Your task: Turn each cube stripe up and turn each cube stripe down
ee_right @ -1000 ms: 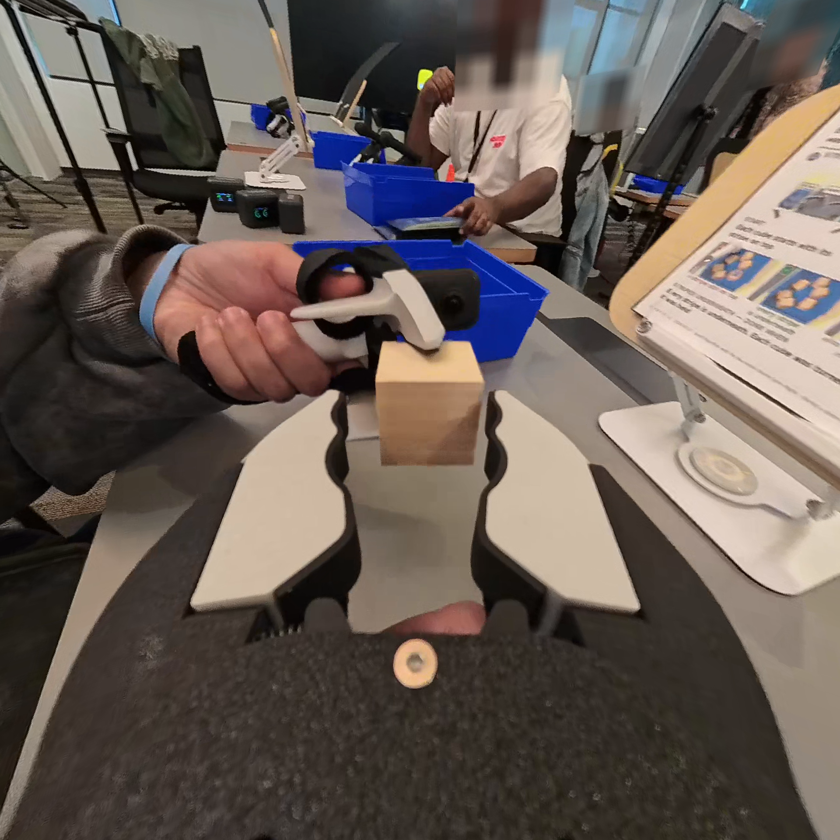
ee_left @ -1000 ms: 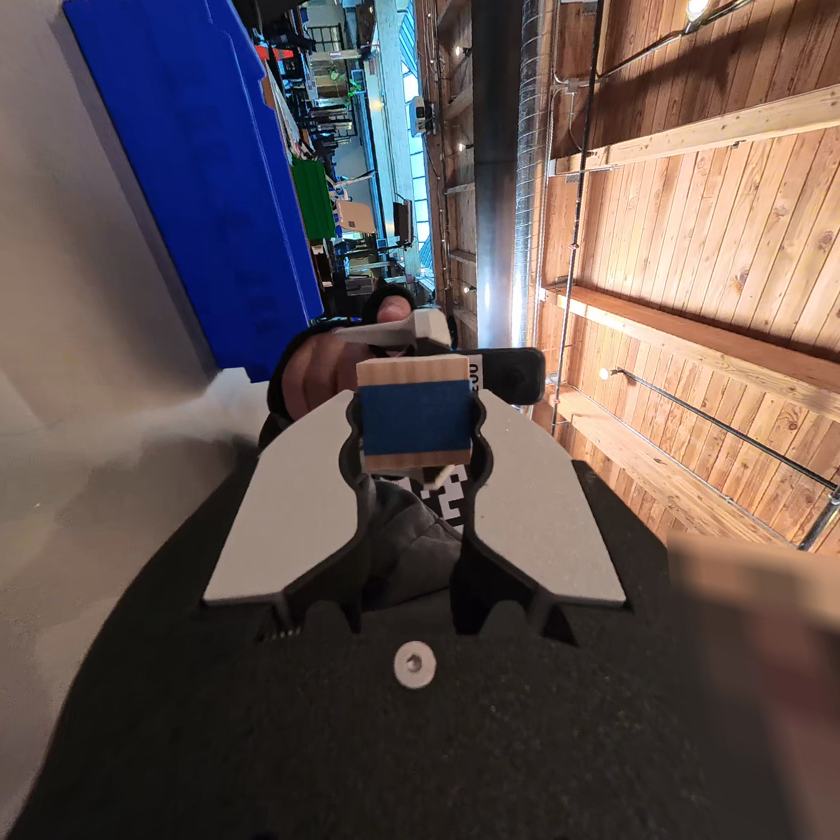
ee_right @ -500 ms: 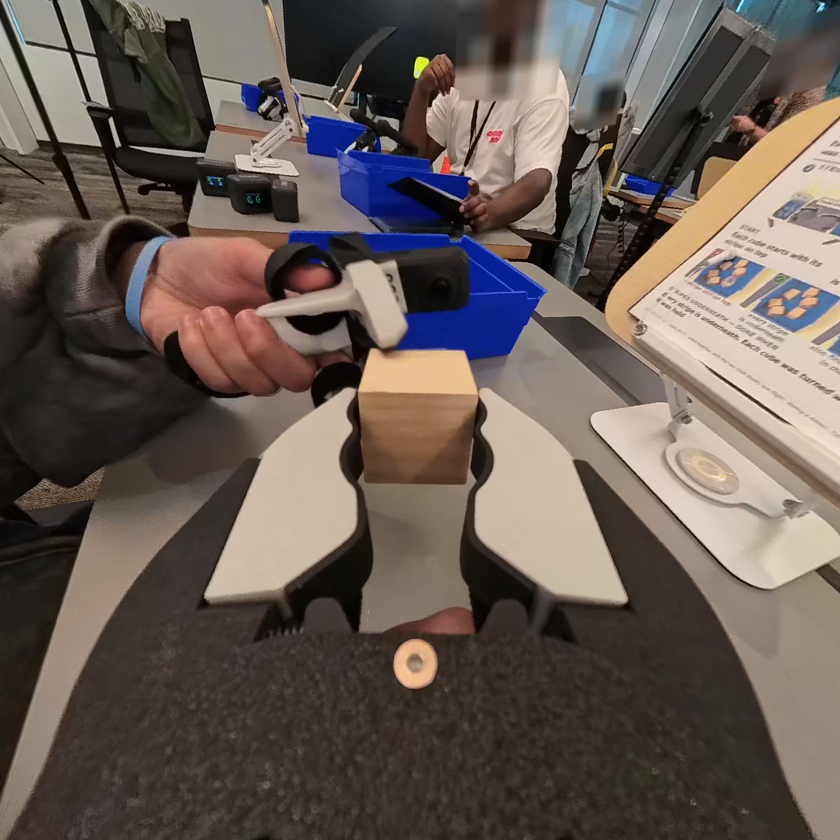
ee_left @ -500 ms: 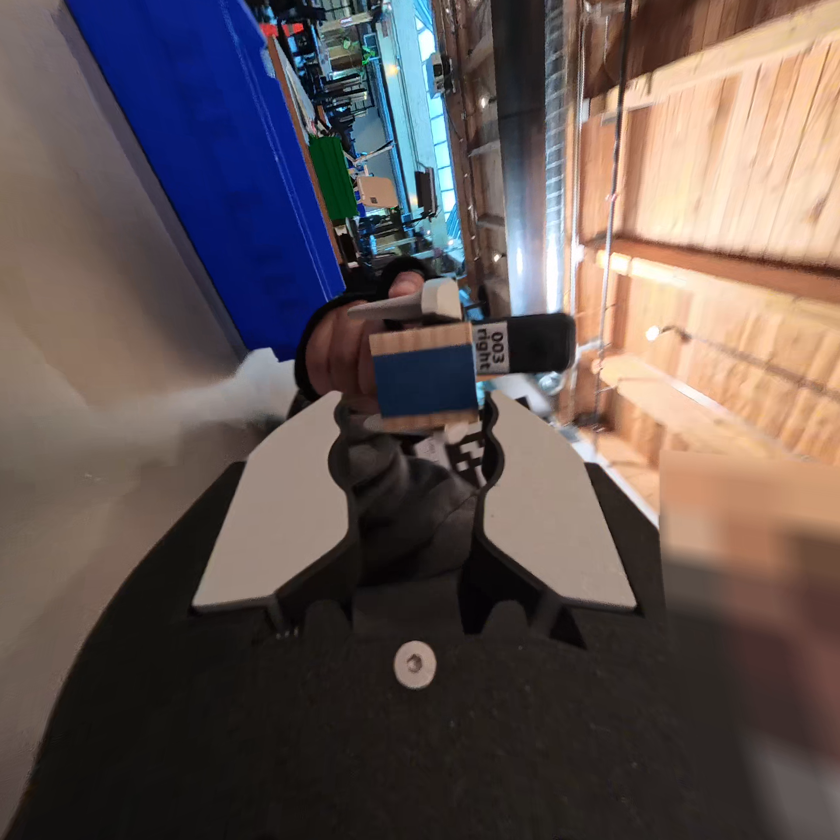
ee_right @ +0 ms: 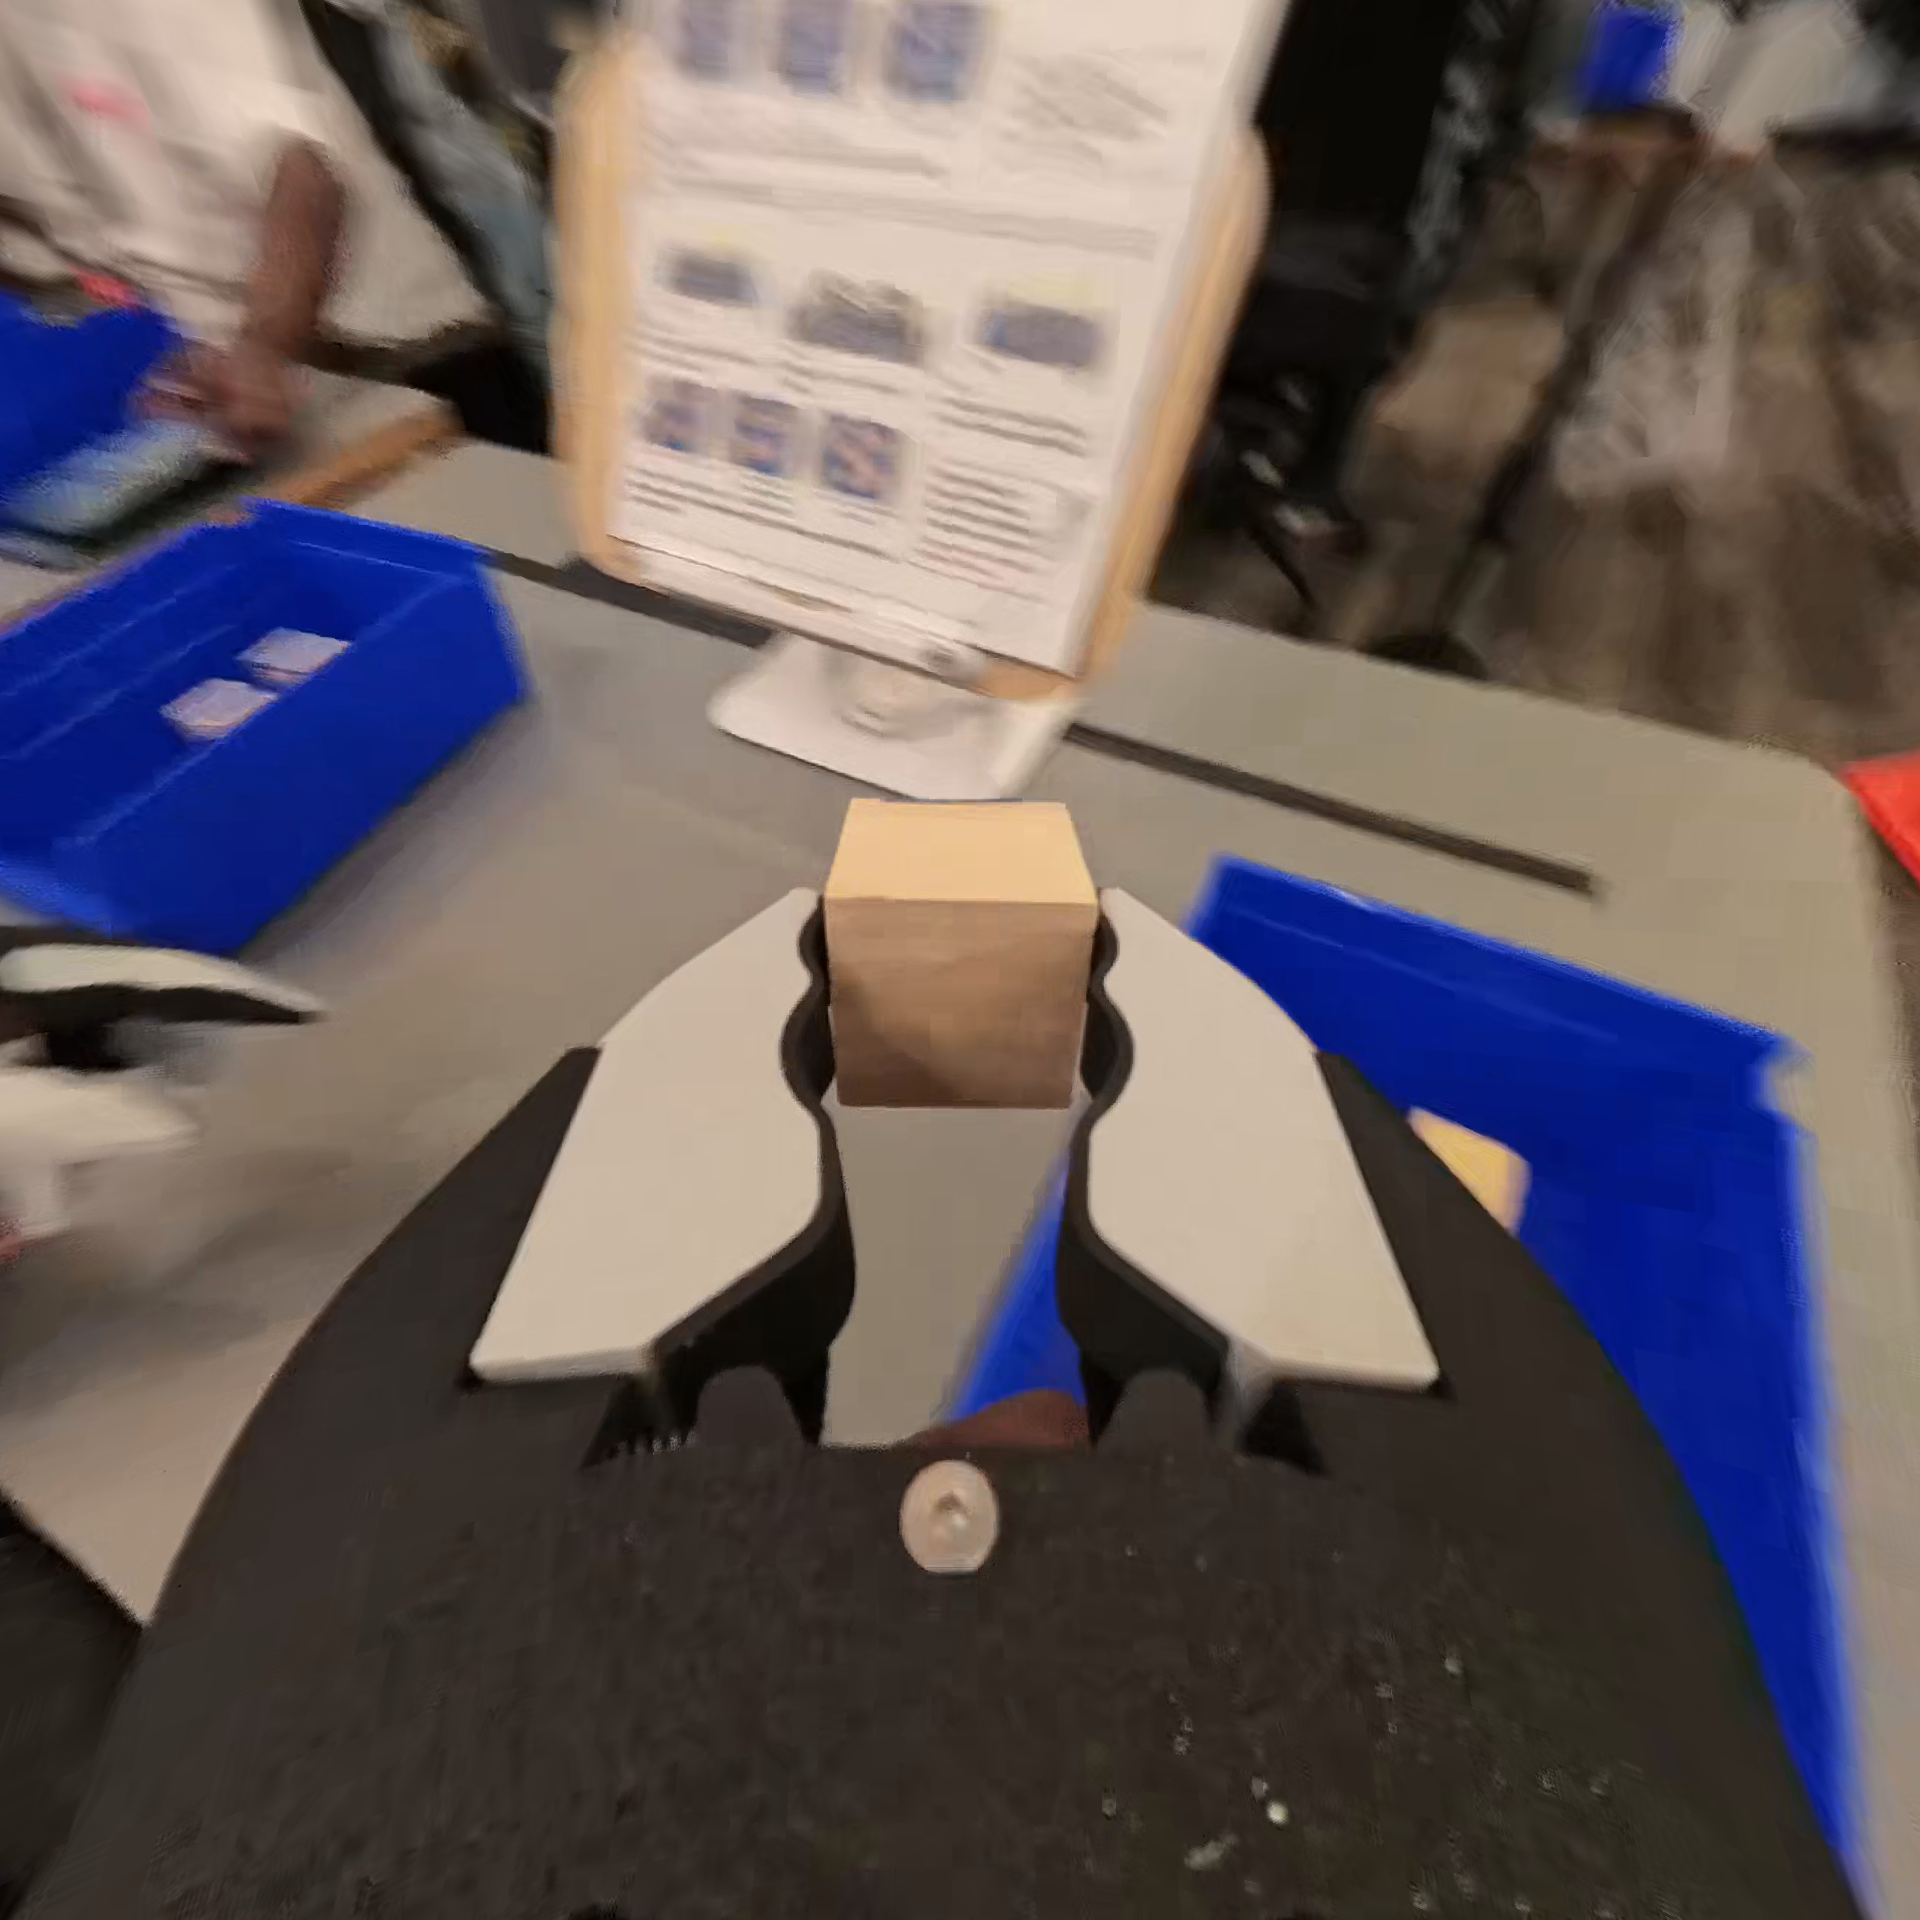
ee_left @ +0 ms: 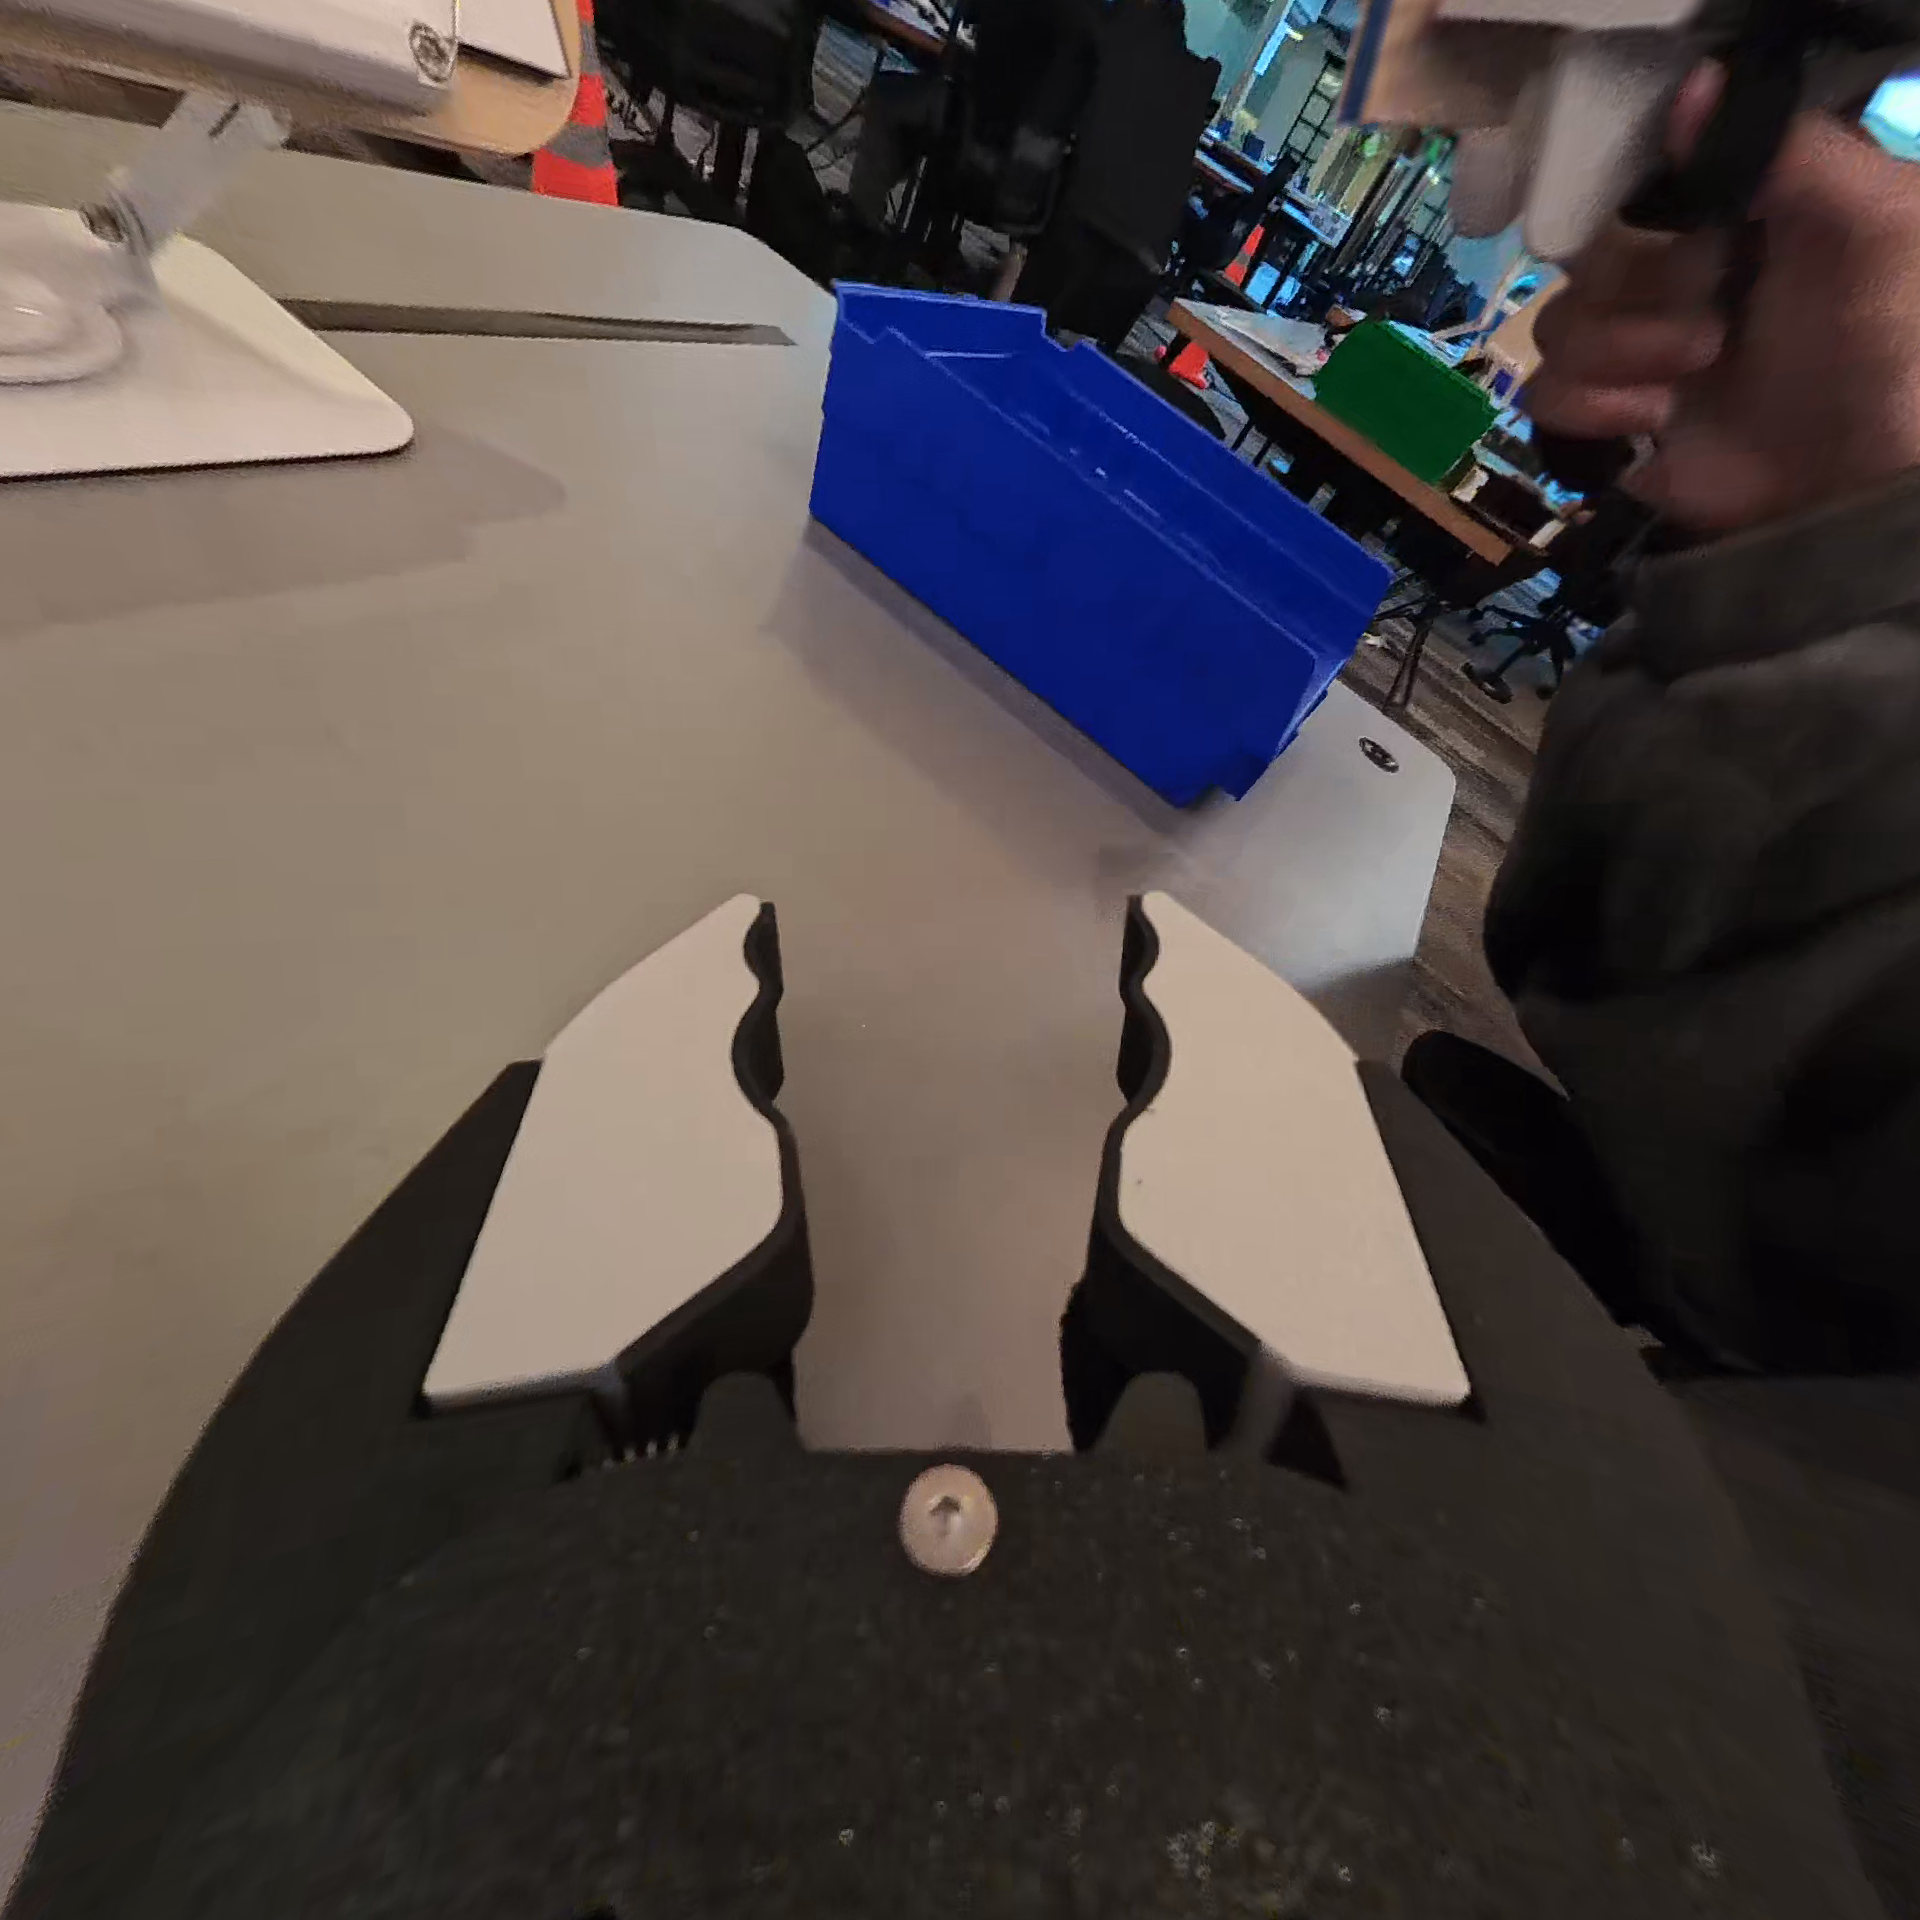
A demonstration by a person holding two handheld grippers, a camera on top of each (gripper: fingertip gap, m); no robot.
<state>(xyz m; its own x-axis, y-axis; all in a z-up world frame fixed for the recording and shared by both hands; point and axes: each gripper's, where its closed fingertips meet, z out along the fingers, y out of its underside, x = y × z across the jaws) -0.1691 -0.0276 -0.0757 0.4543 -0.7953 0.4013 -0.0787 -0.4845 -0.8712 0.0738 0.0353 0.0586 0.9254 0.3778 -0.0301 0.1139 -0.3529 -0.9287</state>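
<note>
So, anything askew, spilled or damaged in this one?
Nothing stands out. The right gripper holds a plain wooden cube squarely above the grey table; the left gripper is open and empty. The right view is motion-blurred.

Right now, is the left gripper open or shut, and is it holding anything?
Open and empty. The left gripper has its jaws spread, with only bare grey table between them; the wooden cube sits clamped in the right gripper.

An instruction board [ee_right: 894,312] stands on the grey table [ee_left: 312,779].

Bare matt wood cube [ee_right: 961,997], glossy blue plastic bin [ee_left: 1081,540], smooth grey table [ee_left: 416,727]
</note>
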